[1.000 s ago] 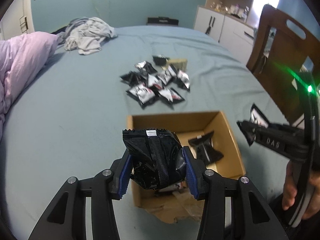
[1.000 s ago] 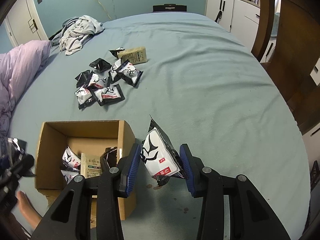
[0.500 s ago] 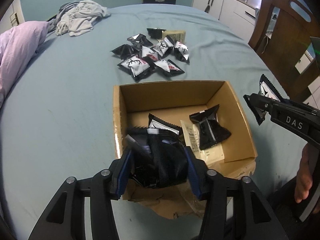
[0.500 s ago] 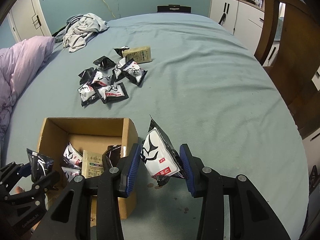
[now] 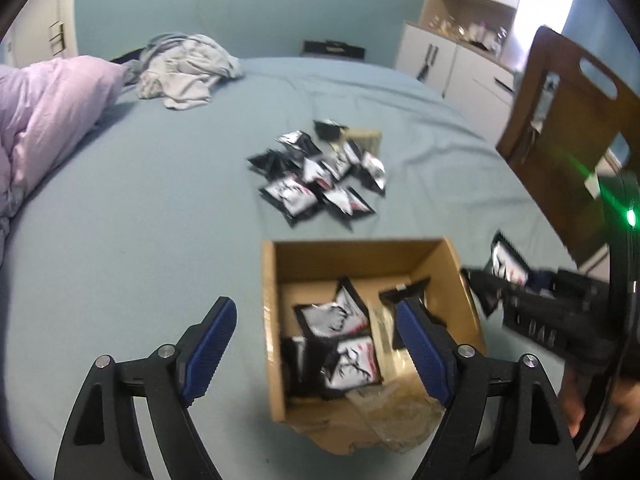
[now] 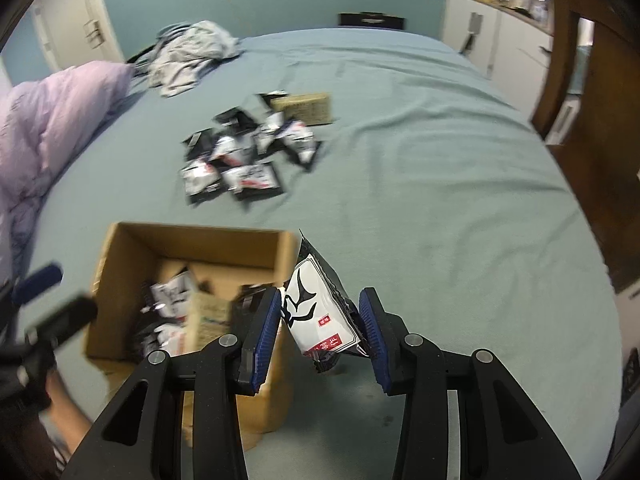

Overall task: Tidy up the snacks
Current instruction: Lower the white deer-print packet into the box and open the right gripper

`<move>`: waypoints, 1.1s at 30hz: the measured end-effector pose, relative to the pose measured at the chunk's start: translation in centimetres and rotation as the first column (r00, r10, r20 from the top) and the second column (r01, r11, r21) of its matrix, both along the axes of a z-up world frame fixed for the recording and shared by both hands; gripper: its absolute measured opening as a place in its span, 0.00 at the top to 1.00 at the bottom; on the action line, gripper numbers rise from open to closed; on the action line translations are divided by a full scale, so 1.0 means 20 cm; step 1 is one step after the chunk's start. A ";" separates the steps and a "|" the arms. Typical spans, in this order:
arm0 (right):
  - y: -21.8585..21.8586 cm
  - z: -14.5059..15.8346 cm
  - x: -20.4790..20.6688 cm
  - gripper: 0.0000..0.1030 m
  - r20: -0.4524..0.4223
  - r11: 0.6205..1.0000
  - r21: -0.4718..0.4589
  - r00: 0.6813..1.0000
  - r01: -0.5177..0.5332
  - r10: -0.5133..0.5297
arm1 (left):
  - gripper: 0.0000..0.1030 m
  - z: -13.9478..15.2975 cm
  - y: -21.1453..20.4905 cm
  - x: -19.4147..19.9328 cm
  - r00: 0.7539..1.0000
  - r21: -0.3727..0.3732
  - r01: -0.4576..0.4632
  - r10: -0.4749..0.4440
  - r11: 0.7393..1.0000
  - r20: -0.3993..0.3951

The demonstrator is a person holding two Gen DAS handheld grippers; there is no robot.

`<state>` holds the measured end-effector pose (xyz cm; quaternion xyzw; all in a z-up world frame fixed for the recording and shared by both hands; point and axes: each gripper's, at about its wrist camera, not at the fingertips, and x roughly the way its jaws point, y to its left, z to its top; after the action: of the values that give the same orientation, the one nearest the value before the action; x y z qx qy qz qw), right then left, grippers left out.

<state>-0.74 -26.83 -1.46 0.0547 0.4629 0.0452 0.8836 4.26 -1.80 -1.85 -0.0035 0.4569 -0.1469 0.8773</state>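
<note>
Left tool: the left tool hangs over the near left edge of the cardboard box, its jaws opening wide with nothing pinched between the blue pads.
Right tool: the right tool pinches a black-and-white snack packet between its pads, the packet standing tilted, just beside the box's right wall.
Box: open-topped, sitting on the bed, its near flap crumpled with some clear plastic on it.
In the box: several black-and-white packets lie jumbled on the bottom, along with a pale tan packet; blur makes it hard to count them.
Loose snacks: a cluster of packets lies on the bed beyond the box, well apart from it, with a tan packet at its far edge.
Bedding: a lilac duvet is bunched at the left, and a grey heap of clothes lies at the far end.
Room: a wooden chair stands to the right of the bed, white cupboards behind it.
</note>
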 end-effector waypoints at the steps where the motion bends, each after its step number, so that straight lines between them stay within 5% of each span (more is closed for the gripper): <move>1: 0.02 0.01 -0.01 0.62 0.007 1.000 0.005 1.000 -0.025 0.025 | 0.19 0.01 0.02 0.01 1.000 0.004 -0.018 0.018 1.000 0.006; 10: 0.15 0.01 -0.06 0.62 0.036 0.980 -0.038 0.980 -0.194 0.196 | 0.18 0.01 0.19 0.08 0.981 0.053 -0.189 0.186 0.981 0.048; 24: 0.27 -0.10 0.03 0.62 -0.131 0.945 -0.057 0.941 -0.321 0.312 | 0.18 0.00 0.22 0.09 0.977 0.047 -0.211 0.210 0.976 0.027; 33: 0.22 -0.07 0.03 0.62 -0.086 0.958 0.031 0.954 -0.286 0.288 | 0.18 -0.01 0.22 0.09 0.977 0.048 -0.211 0.210 0.976 0.024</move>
<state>-0.13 -22.49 -2.80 -0.0029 0.5047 0.1746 0.8454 6.08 2.57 -1.98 -0.0284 0.4492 -0.0415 0.8920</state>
